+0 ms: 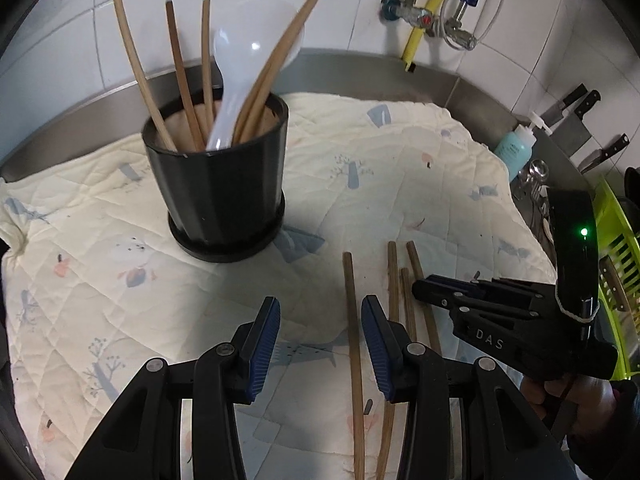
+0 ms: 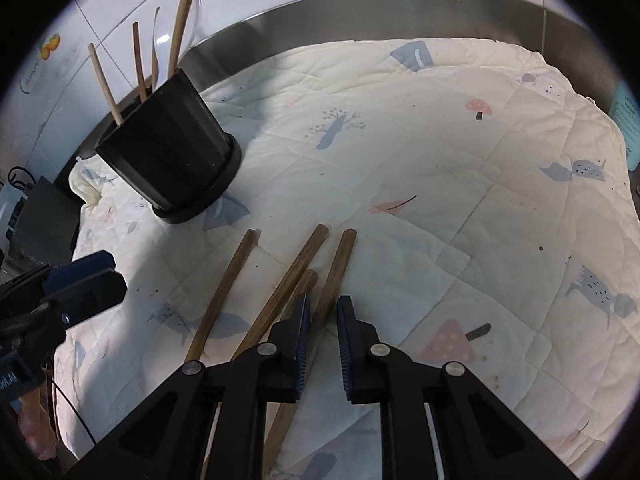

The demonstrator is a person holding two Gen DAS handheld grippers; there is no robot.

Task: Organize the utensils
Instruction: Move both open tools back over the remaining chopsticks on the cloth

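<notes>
Wooden chopstick [image 2: 334, 276] lies between the half-open right tongs [image 2: 323, 344], ungripped.

Stood on the quilted printed cloth [image 1: 360, 184], toward its back left: a black ribbed utensil pot [image 1: 218, 184], with wooden chopsticks [image 1: 182, 80] and a white plastic spoon [image 1: 232, 80] upright inside. Lay loose on the cloth, nearer and to the right of the pot: four brown wooden chopsticks [image 2: 224, 292], roughly side by side.
</notes>
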